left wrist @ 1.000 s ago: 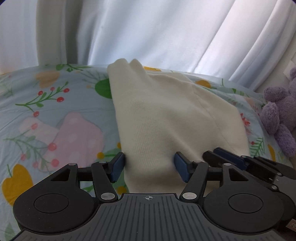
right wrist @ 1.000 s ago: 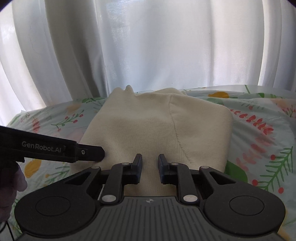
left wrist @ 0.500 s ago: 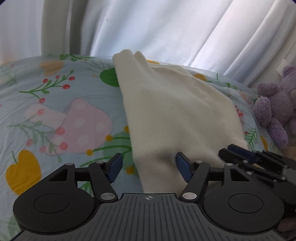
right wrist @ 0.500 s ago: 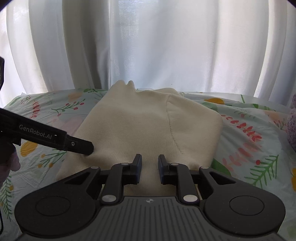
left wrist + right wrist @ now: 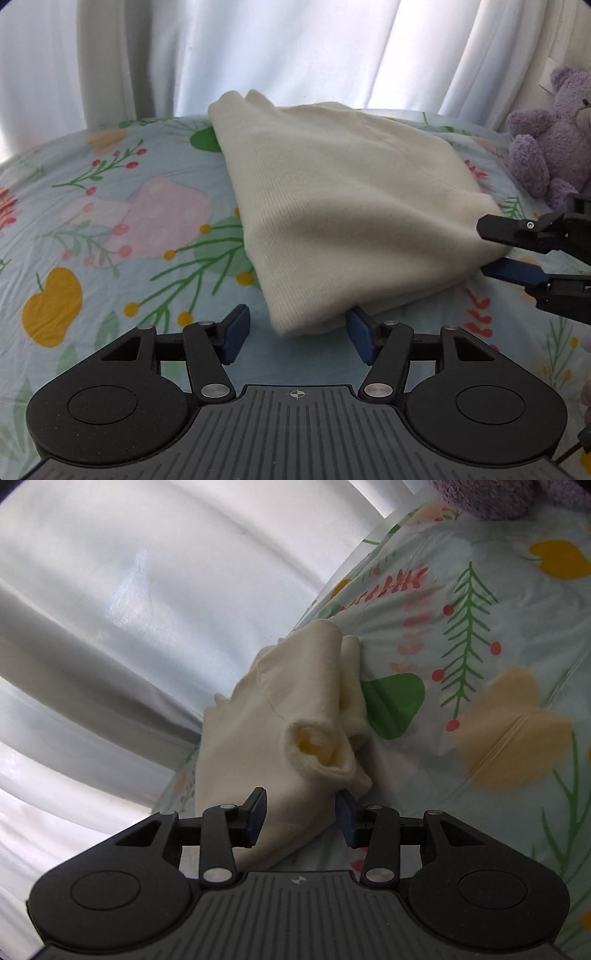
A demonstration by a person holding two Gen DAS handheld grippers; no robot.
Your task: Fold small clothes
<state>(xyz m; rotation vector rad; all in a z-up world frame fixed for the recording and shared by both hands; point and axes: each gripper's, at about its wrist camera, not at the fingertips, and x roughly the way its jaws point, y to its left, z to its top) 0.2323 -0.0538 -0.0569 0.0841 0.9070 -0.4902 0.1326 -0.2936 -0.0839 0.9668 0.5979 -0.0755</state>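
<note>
A folded cream knit garment (image 5: pixel 343 206) lies on a floral bedsheet (image 5: pixel 110 206). My left gripper (image 5: pixel 297 334) is open, its blue pads either side of the garment's near corner, just short of it. My right gripper (image 5: pixel 301 814) is rolled sideways and open, its jaws straddling the garment's right edge (image 5: pixel 288 746), where a sleeve opening and folded layers show. In the left wrist view the right gripper (image 5: pixel 495 245) sits at the garment's right corner, one finger above and one below the edge.
A purple teddy bear (image 5: pixel 550 136) sits at the right of the bed. White curtains (image 5: pixel 295 51) hang behind the bed. The sheet spreads to the left of the garment.
My right gripper has swung around to the garment's right side, rolled sideways and opened wider around the edge. My left gripper has drawn back off the garment's near corner.
</note>
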